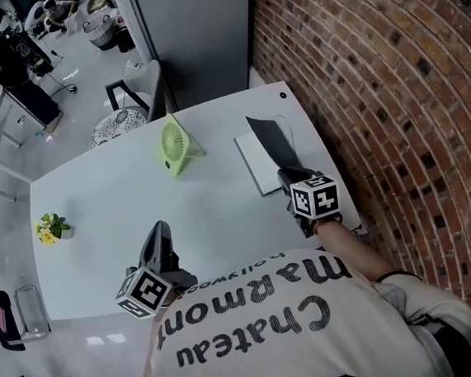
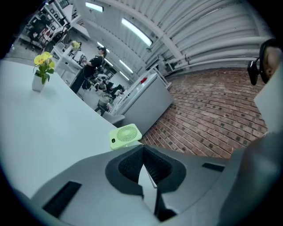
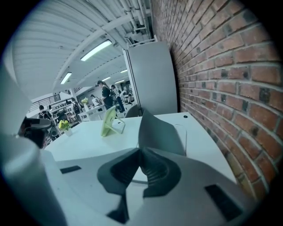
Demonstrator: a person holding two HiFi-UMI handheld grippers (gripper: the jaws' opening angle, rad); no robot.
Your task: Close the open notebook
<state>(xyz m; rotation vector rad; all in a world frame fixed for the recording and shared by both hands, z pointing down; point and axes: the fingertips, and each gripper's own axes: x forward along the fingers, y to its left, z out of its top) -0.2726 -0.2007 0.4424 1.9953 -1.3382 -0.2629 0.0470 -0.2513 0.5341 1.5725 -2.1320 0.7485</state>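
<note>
One white rectangular table carries one open white-paged notebook (its dark grey cover half raised) near the right edge, one pale green plastic desk fan by the far edge, and one small white vase of yellow flowers at the left edge. There are two grey handheld grippers: left gripper and right gripper.

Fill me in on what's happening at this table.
A person at a white table holds a gripper in each hand. The right gripper, jaws together, is at the near edge of the open notebook, whose dark cover stands partly raised. The left gripper, shut and empty, hangs over the table's near side. The notebook is not yet closed.
</note>
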